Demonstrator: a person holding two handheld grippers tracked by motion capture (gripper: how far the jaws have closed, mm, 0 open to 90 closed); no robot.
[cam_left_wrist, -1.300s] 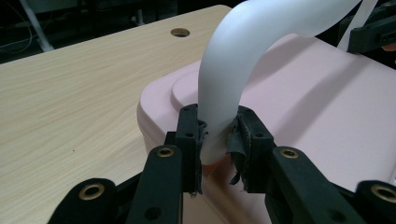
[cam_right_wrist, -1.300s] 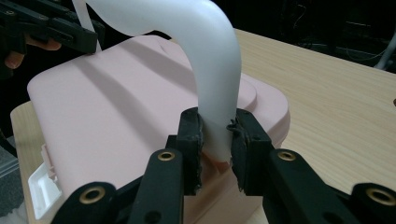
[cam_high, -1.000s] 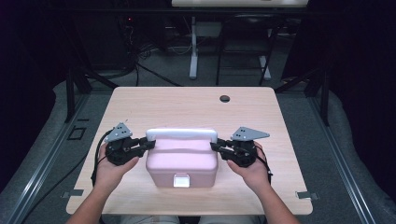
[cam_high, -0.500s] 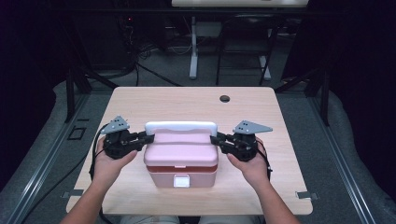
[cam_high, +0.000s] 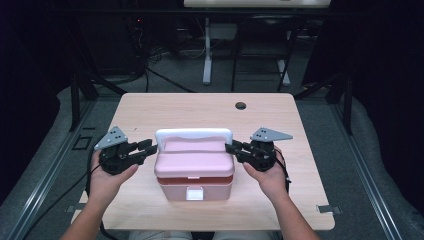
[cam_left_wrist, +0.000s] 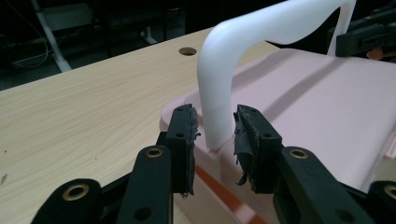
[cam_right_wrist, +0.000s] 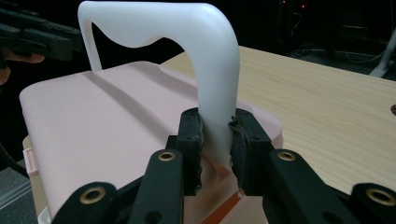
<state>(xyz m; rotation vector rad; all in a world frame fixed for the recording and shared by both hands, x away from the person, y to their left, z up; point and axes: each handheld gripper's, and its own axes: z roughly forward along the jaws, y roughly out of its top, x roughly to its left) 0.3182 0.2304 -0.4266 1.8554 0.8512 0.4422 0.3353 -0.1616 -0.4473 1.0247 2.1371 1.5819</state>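
Note:
A pink lidded box (cam_high: 194, 162) with a white arched handle (cam_high: 194, 134) sits near the front of the wooden table (cam_high: 165, 107). The handle stands upright. An orange band shows under the lid, above a white latch (cam_high: 194, 193). My left gripper (cam_high: 152, 146) is at the handle's left end. In the left gripper view its jaws (cam_left_wrist: 215, 126) close around that white leg (cam_left_wrist: 217, 93) just above the pink lid (cam_left_wrist: 317, 102). My right gripper (cam_high: 231, 146) mirrors it. In the right gripper view its pads (cam_right_wrist: 217, 126) clamp the other leg (cam_right_wrist: 217, 79) tightly.
A round cable hole (cam_high: 240, 105) lies at the table's far right. Bare tabletop runs behind and to both sides of the box. Beyond the far edge stand desk legs (cam_high: 206, 50) and cables on a dark floor. Metal rails flank the table.
The handle has swung up from lying low to upright. The box looks slightly raised, with an orange band now showing under the lid. Both grippers stay at the handle's ends.

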